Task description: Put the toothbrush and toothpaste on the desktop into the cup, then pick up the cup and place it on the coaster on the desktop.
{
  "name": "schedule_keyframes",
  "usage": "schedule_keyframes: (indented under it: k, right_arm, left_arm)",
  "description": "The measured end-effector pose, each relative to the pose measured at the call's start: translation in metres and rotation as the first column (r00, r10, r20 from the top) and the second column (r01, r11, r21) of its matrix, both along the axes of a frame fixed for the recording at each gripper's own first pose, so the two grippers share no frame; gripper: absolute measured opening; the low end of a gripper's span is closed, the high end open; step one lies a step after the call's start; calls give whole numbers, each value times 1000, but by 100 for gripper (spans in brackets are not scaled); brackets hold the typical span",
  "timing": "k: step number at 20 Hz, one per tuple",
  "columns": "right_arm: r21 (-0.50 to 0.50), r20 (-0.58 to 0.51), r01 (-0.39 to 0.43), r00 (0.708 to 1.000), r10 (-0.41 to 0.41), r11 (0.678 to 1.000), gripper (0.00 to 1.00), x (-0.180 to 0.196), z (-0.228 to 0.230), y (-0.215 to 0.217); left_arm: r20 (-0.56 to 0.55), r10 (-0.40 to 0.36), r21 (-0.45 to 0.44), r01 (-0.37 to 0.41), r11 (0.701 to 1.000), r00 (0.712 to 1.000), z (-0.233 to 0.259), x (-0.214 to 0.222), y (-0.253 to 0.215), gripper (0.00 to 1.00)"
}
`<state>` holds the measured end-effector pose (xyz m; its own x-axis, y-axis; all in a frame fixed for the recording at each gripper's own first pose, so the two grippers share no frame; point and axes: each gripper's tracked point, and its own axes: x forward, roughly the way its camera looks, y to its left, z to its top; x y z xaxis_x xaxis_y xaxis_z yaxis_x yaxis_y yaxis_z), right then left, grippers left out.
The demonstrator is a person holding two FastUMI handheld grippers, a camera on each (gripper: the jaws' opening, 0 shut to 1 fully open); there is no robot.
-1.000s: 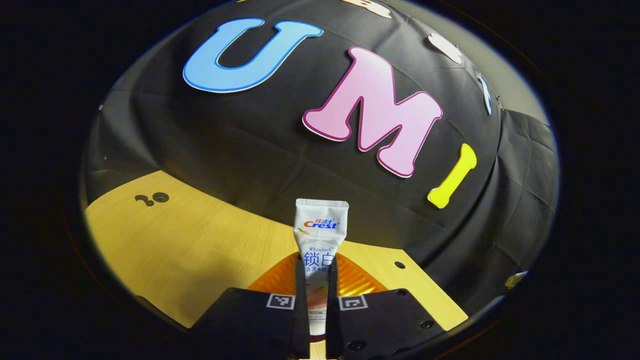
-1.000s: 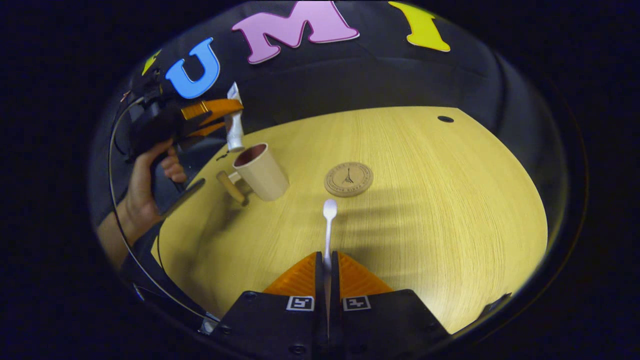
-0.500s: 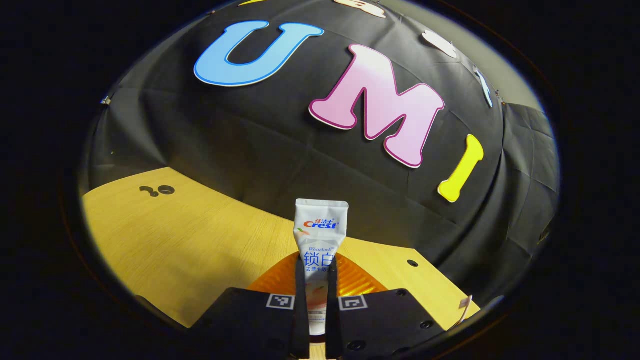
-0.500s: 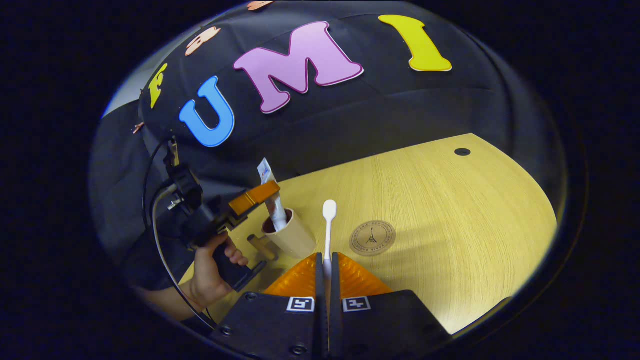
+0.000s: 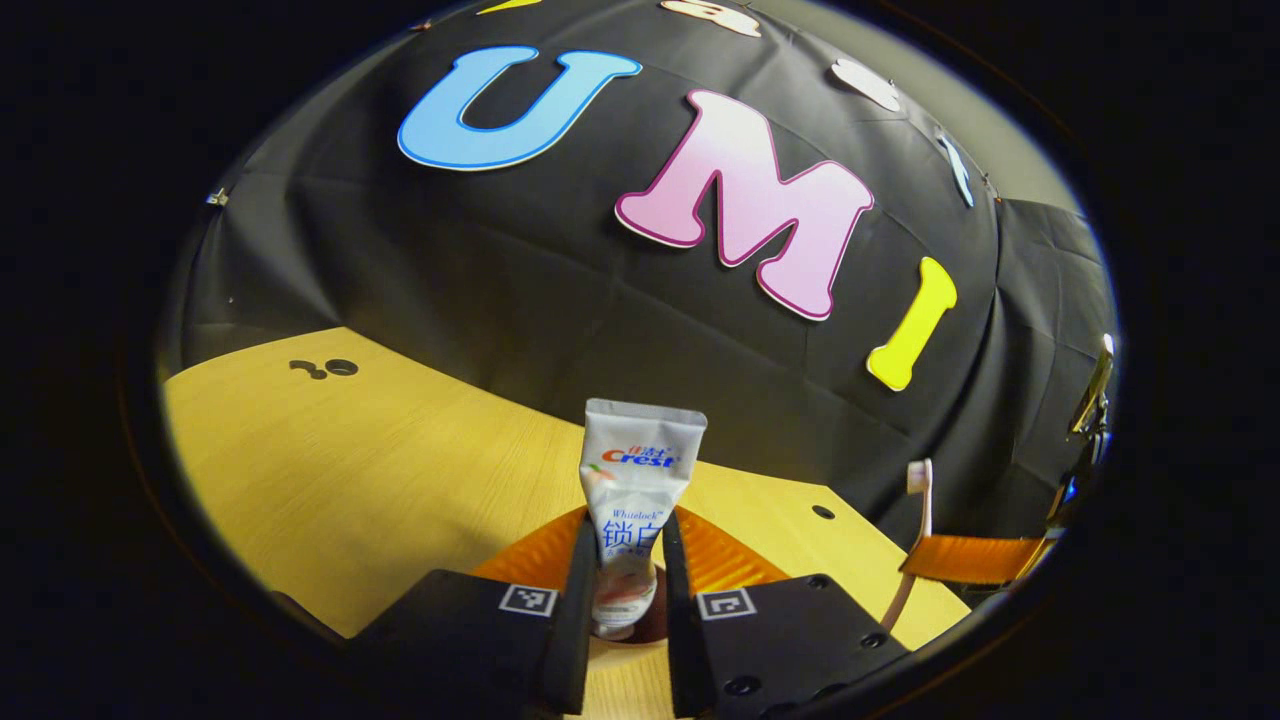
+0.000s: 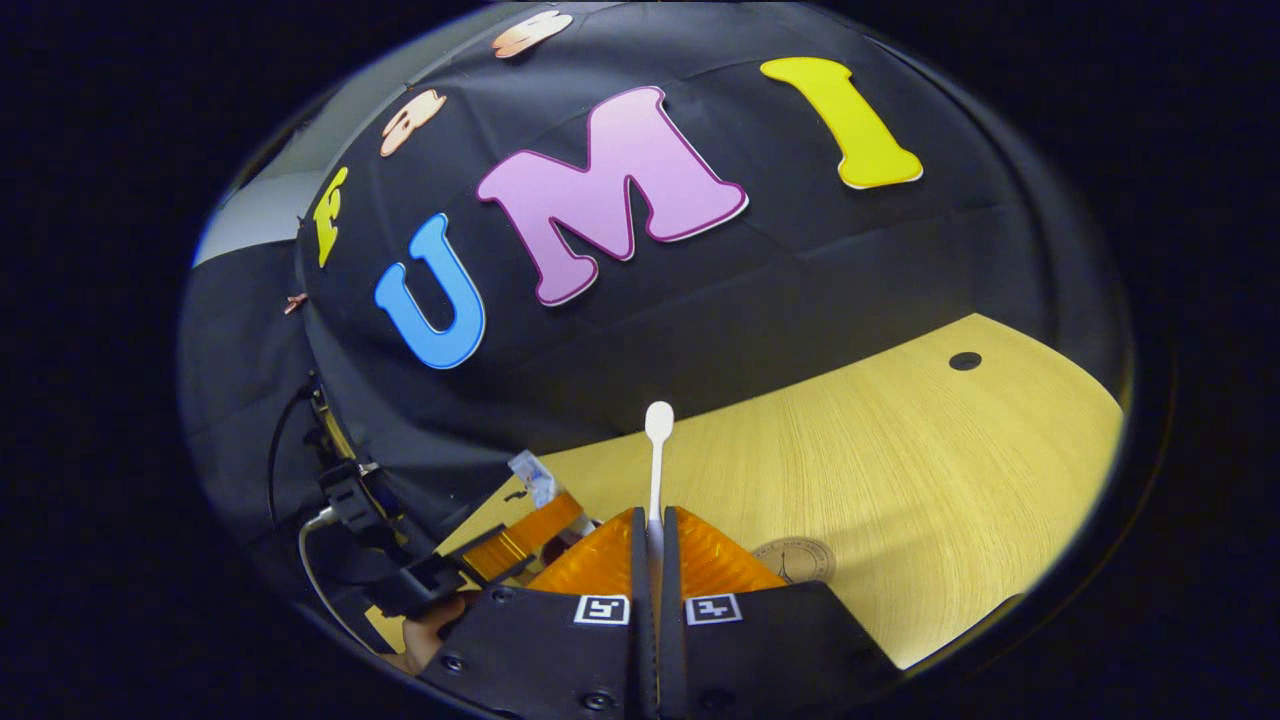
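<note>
The left hand-held gripper (image 5: 620, 600) has opened since half a second ago; its fingers, which pinched the toothpaste (image 5: 632, 500) then, now stand apart on either side of the tube with a gap showing, so the tube looks released; a dark round opening shows just under the tube's lower end, which I take for the cup's mouth, so the toothpaste most likely stands in the cup, upright and leaning a little; that would settle the first half of the loading step. The right hand-held gripper (image 6: 647, 570) has meanwhile swung in toward the left one; it is closed on the toothbrush (image 6: 656, 465), whose handle runs up from between the fingers with the white head at the top, above the surface (image 6: 900, 480); in the left gripper view the same toothbrush shows at the right edge, near the tube but not yet over it. The coaster (image 6: 800, 558) lies on the surface just right of the right gripper's orange fingers, bare. What remains, by my reading, is to tip the toothbrush into the cup beside the tube, then lift the cup across to the coaster; the left fingers need to back off first, lest they catch the tube.
</note>
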<state>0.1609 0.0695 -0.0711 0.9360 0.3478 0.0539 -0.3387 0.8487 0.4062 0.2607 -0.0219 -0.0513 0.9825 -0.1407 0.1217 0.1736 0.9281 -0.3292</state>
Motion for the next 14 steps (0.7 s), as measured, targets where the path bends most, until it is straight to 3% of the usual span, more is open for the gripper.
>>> schedule_keyframes:
  k: [3,6,7,8,9,10,11,12,13,14]
  right_arm:
    - [33,71,-8,997,6,999,6,10,25,10]
    - [70,136,-16,991,7,997,5,21,49,21]
    - [88,152,-18,988,5,996,6,26,57,24]
    - [101,167,-20,986,3,995,5,31,61,28]
    - [113,178,-21,984,1,993,6,36,66,31]
    - [125,190,-26,982,2,992,6,41,70,36]
    - [132,200,-31,980,4,991,6,44,72,40]
    - [137,209,-32,978,3,990,6,48,73,45]
    - [138,215,-35,977,5,990,6,53,73,49]
    - [137,220,-40,976,9,990,6,57,73,54]
  left_arm:
    - [6,3,11,-3,1000,1000,0,-9,2,47]
    - [25,21,57,-22,998,999,6,-20,7,52]
    - [26,19,71,-20,997,999,6,-26,7,64]
    - [29,15,84,-17,996,999,7,-32,6,55]
    - [34,16,100,-19,995,999,7,-39,7,55]
    - [34,19,116,-22,993,999,5,-44,9,65]
    - [29,19,125,-22,992,999,3,-51,10,67]
    - [24,18,127,-21,992,1000,-1,-58,11,50]
    - [19,14,122,-17,992,1000,-3,-65,12,59]
    - [14,12,113,-13,993,1000,-6,-71,14,59]
